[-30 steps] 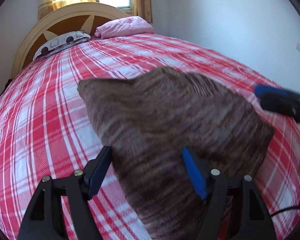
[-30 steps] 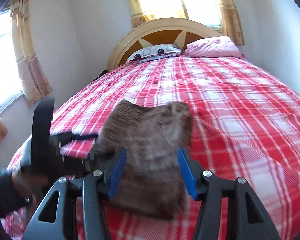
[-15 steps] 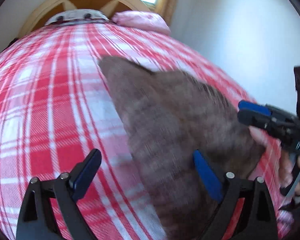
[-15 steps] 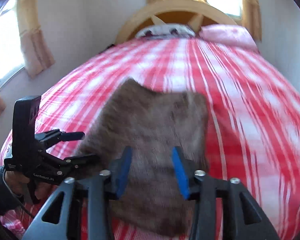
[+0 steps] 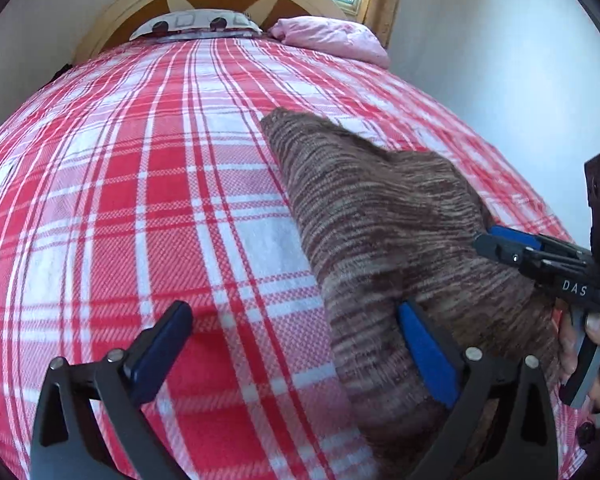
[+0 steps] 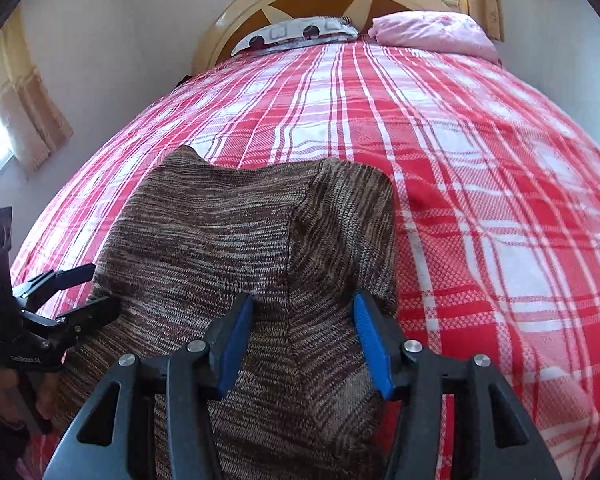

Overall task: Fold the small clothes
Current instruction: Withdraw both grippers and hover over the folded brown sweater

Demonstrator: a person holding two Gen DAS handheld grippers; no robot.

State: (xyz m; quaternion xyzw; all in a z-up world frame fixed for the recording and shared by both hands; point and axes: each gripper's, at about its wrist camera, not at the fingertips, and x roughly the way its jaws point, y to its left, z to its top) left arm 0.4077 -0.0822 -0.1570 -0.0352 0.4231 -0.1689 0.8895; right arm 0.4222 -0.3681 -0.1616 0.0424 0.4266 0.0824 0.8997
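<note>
On the plaid bed (image 5: 140, 208), the left gripper (image 5: 296, 344) is opening its jaws wide off the brown knit garment (image 5: 380, 220), while the right gripper (image 6: 302, 336) stands half-open over it, gripping nothing.

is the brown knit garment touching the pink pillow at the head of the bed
Apart. The right wrist view shows the brown knit garment lying near the foot, with bare plaid bedspread between it and the pink pillow.
</note>
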